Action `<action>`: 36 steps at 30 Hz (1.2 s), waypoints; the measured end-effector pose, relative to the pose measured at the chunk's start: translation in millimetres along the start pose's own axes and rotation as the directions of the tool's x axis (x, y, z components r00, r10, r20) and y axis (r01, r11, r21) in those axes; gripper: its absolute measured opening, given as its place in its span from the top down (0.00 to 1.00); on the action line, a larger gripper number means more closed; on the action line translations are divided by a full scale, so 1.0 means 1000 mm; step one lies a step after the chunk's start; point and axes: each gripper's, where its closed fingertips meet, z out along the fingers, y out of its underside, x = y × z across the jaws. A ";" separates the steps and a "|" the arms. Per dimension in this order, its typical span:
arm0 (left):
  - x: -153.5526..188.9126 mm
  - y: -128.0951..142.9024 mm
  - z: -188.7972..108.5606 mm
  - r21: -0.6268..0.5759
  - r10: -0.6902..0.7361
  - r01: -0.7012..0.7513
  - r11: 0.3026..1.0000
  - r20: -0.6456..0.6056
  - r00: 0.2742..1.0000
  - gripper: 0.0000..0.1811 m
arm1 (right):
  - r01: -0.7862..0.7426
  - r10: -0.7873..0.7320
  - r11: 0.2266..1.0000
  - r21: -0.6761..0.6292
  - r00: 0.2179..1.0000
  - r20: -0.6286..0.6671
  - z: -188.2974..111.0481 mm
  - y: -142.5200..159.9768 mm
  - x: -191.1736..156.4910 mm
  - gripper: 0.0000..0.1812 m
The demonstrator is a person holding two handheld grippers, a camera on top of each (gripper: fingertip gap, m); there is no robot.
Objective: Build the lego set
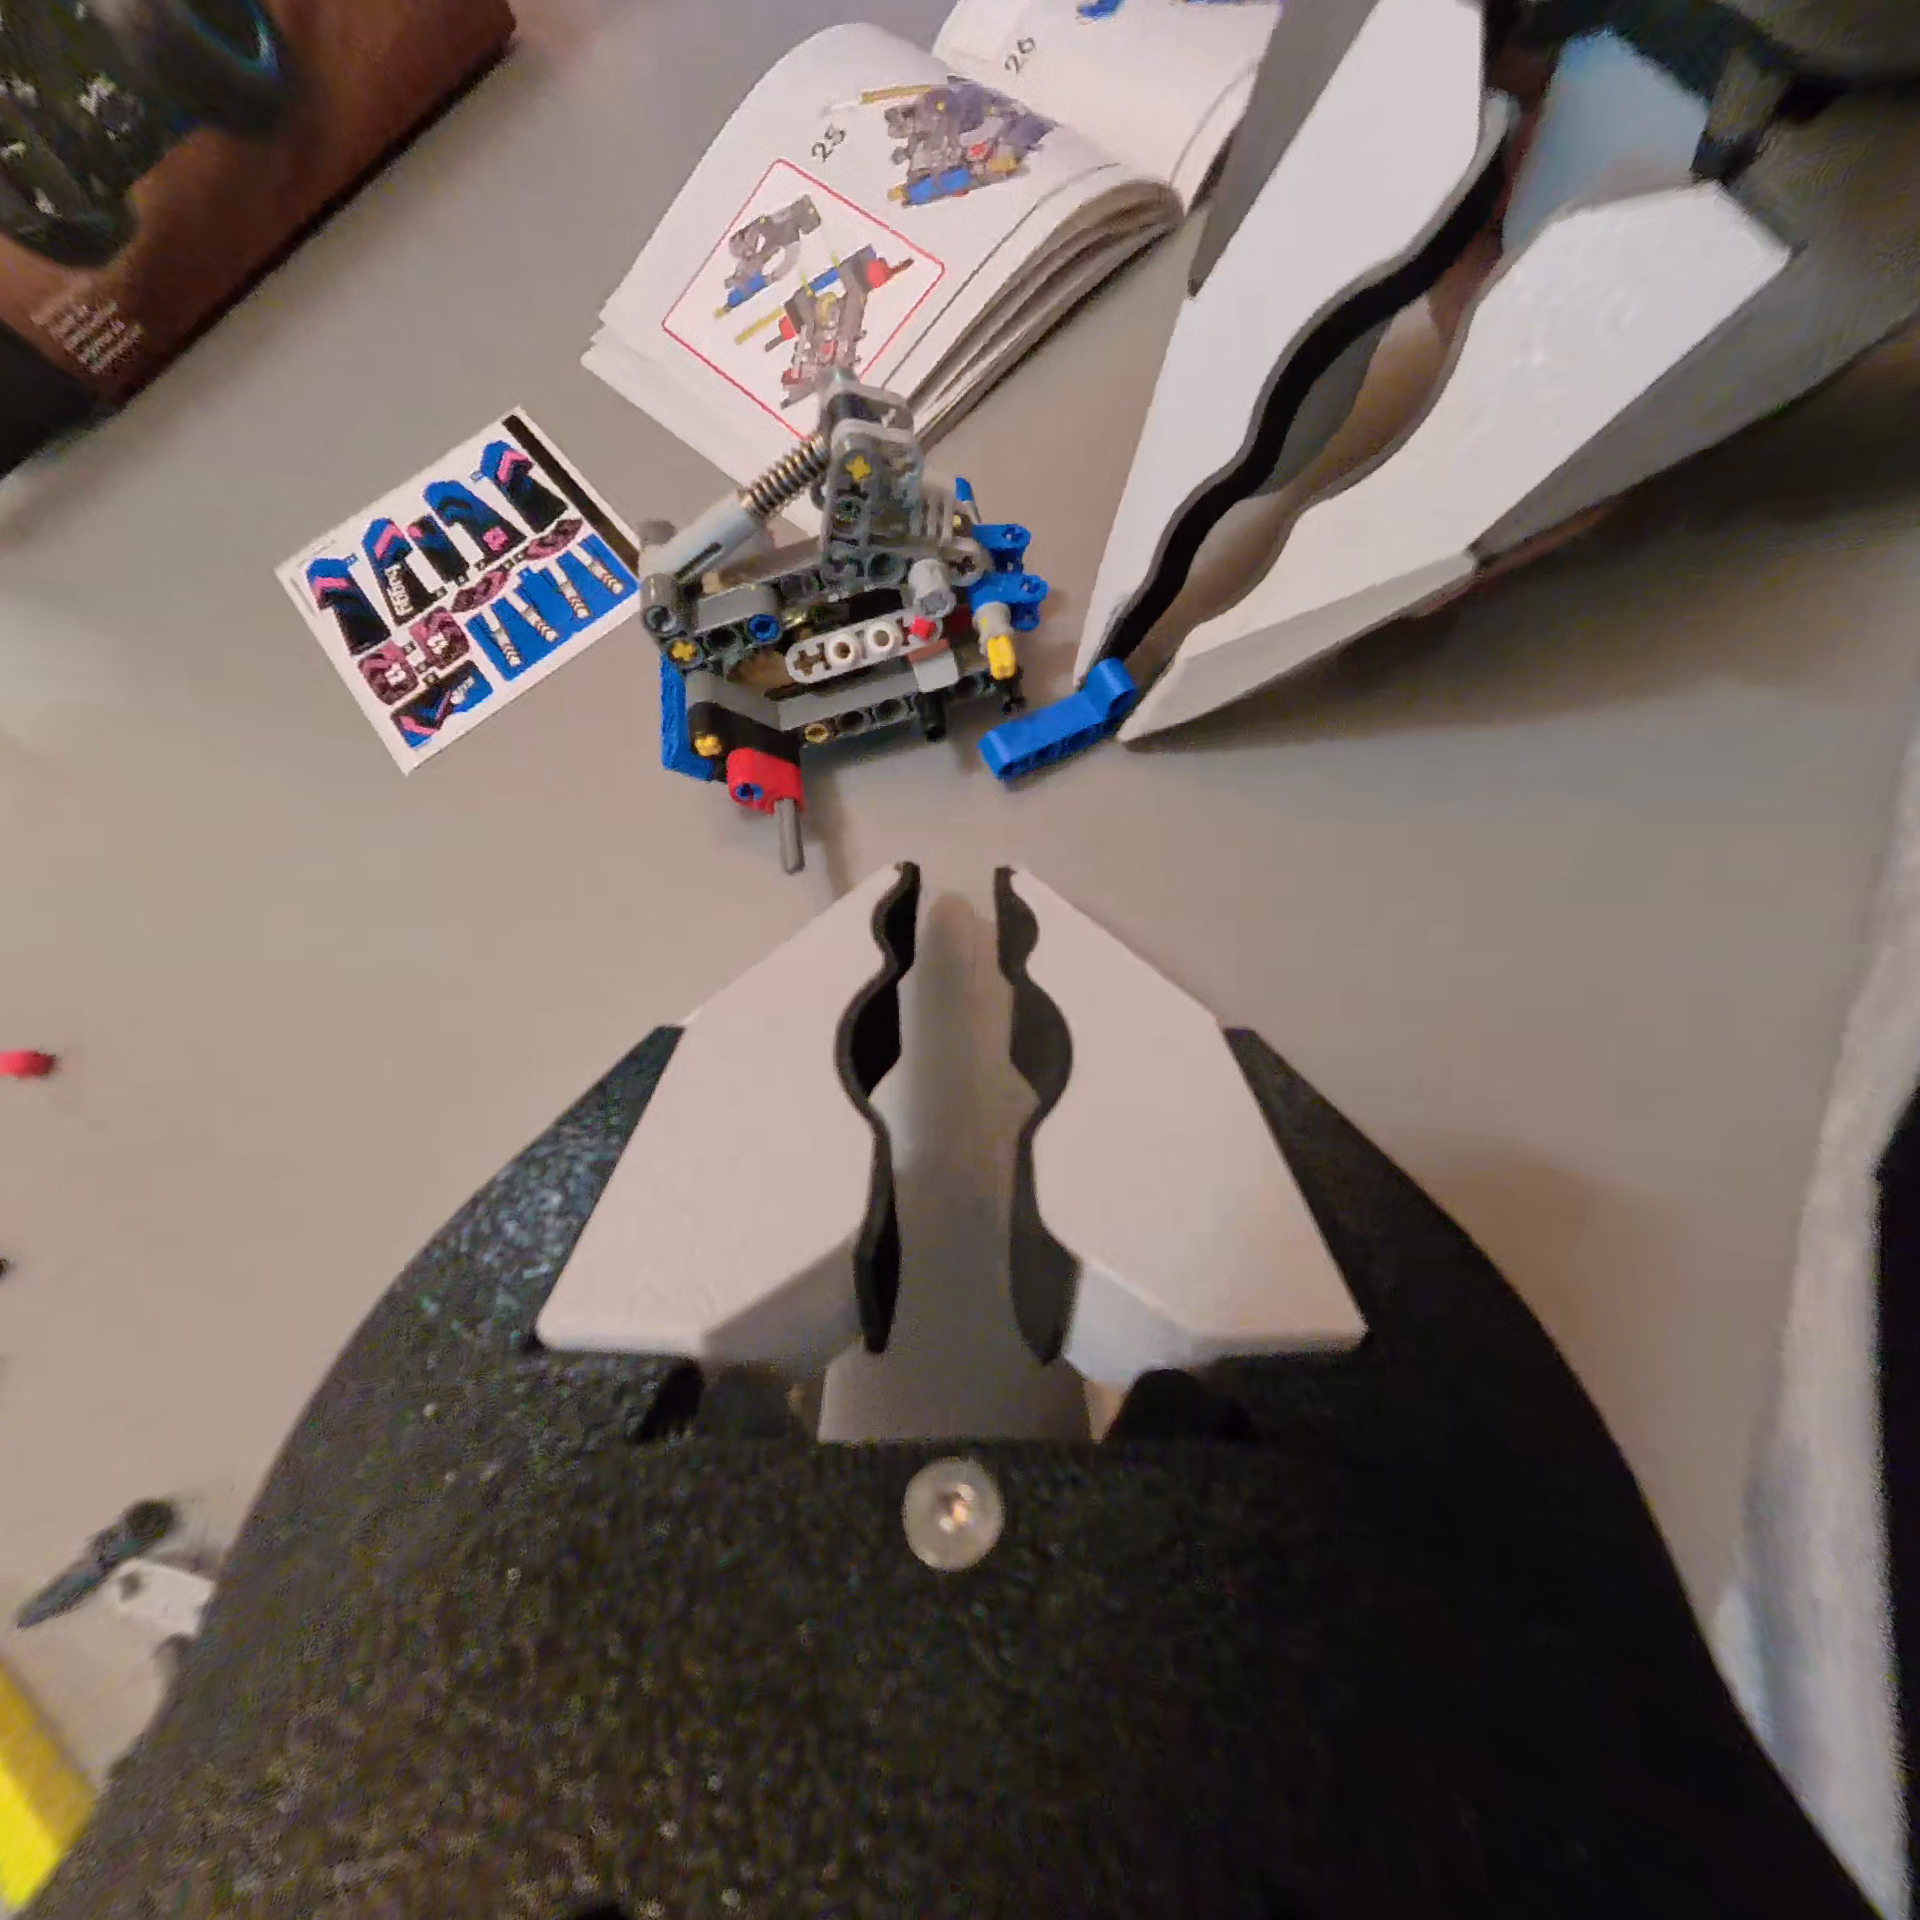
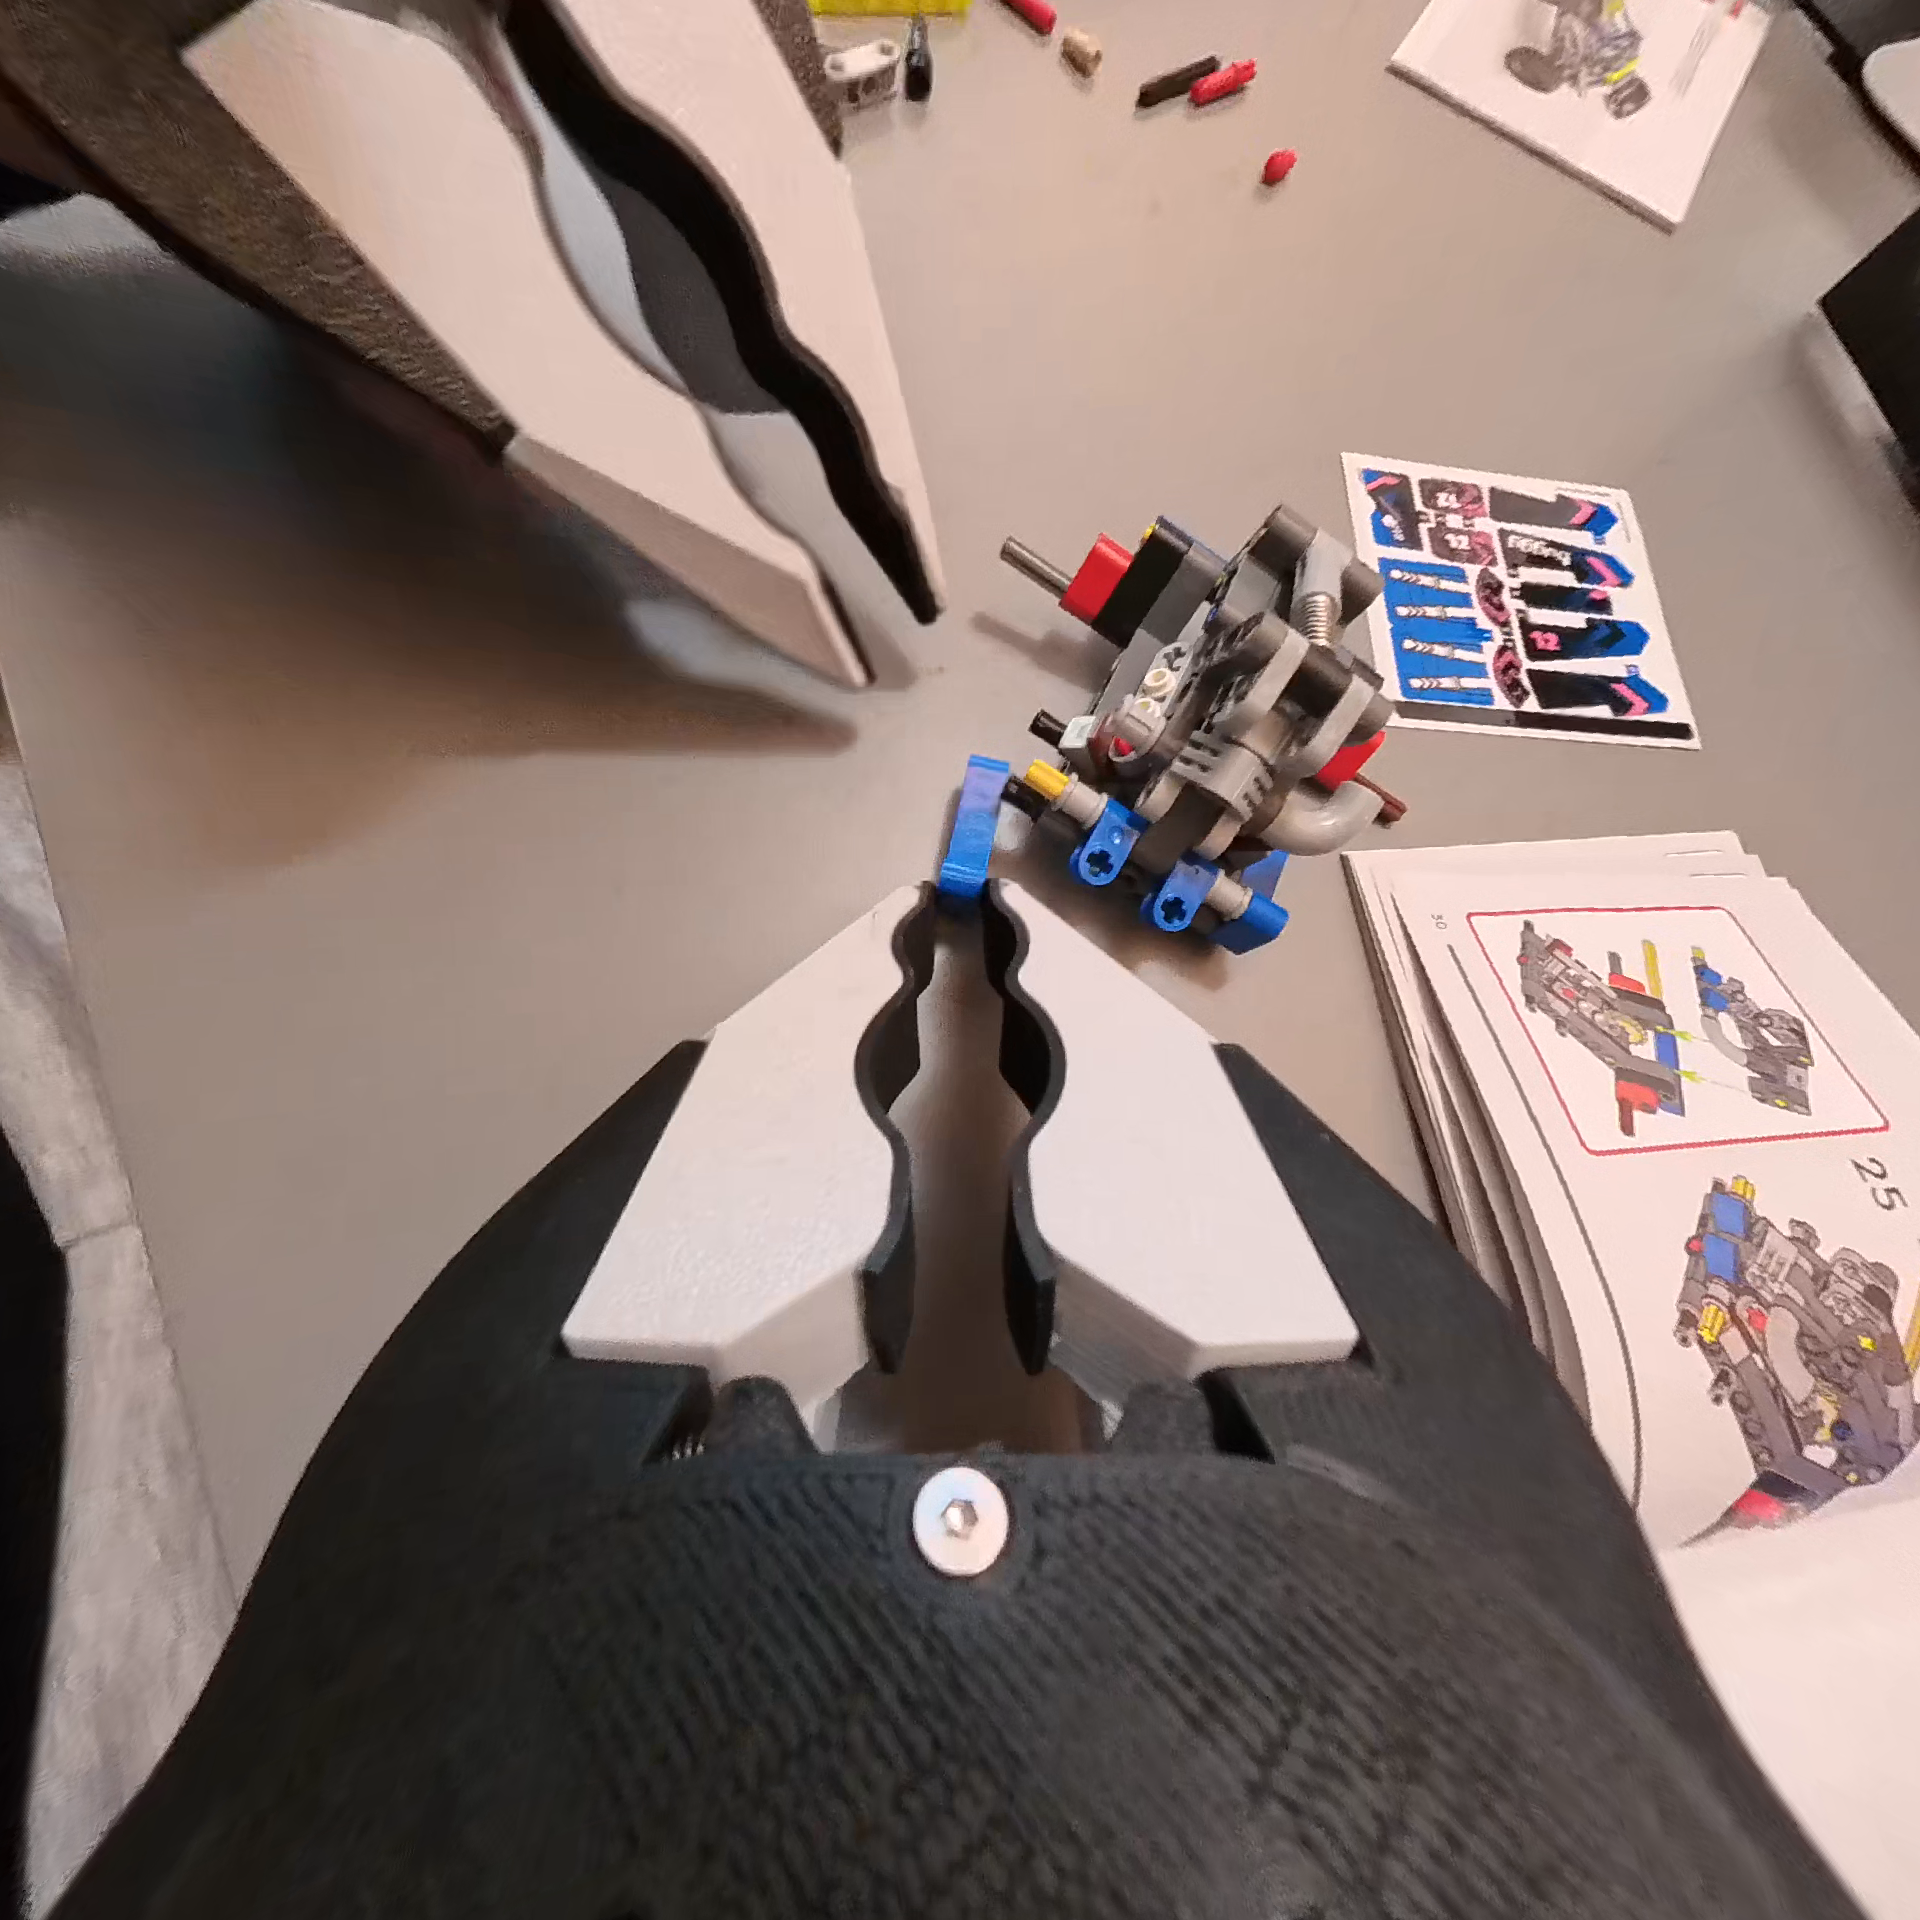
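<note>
A part-built lego assembly (image 1: 831, 634) of grey, black, blue and red beams with a spring stands on the grey table; it also shows in the right wrist view (image 2: 1216, 727). My right gripper (image 2: 961, 896) is shut on one end of a blue angled beam (image 2: 971, 831). It holds the beam low over the table, just beside the assembly. In the left wrist view the right gripper (image 1: 1103, 691) and the blue beam (image 1: 1039, 727) are right of the assembly. My left gripper (image 1: 956, 881) is empty, its jaws a narrow gap apart, a short way in front of the assembly.
An open instruction booklet (image 1: 894, 208) lies behind the assembly and a sticker sheet (image 1: 457, 592) to its left. A box (image 1: 156, 156) stands at the far left. A second booklet (image 2: 1579, 94) and several loose small pieces (image 2: 1195, 78) lie at the far side. One gripper's finger ends stand about 5 cm off the other's.
</note>
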 end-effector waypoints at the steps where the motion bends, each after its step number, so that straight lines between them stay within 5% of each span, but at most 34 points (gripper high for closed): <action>1: 0.004 -0.004 -0.002 0.026 -0.014 0.014 1.000 -0.012 1.000 0.90 | -0.023 0.023 1.000 0.018 1.000 0.002 -0.001 -0.003 -0.001 0.97; 8: 0.010 -0.017 -0.005 0.089 -0.101 0.092 0.992 0.102 0.990 0.81 | -0.302 0.283 0.941 0.152 0.950 0.132 -0.008 -0.027 -0.003 0.97; 11: 0.011 -0.025 -0.007 0.132 -0.089 0.071 0.989 0.141 0.986 0.82 | -0.334 0.305 0.928 0.163 0.935 0.180 -0.011 -0.029 -0.006 0.96; 14: 0.012 -0.021 -0.006 0.129 -0.228 0.218 0.968 0.075 0.971 0.84 | -0.282 0.258 0.943 0.178 0.955 0.149 -0.014 -0.029 -0.007 0.97; 17: 0.007 -0.021 -0.011 0.173 -0.418 0.413 0.894 -0.004 0.908 0.87 | -0.221 0.210 0.959 0.178 0.975 0.078 -0.014 -0.026 -0.007 0.97; 23: 0.019 -0.035 -0.012 0.176 -0.671 0.734 0.656 -0.309 0.674 0.91 | -0.141 0.148 0.967 0.214 0.989 -0.019 -0.014 -0.035 -0.008 0.97; 27: 0.018 -0.037 -0.011 0.180 -0.725 0.813 0.554 -0.376 0.577 0.96 | -0.094 0.111 0.973 0.212 0.991 -0.069 -0.014 -0.034 -0.006 0.97; 36: 0.015 -0.037 -0.005 0.175 -0.773 0.878 0.445 -0.421 0.475 0.98 | -0.032 0.065 0.975 0.220 0.987 -0.148 -0.015 -0.037 -0.001 0.97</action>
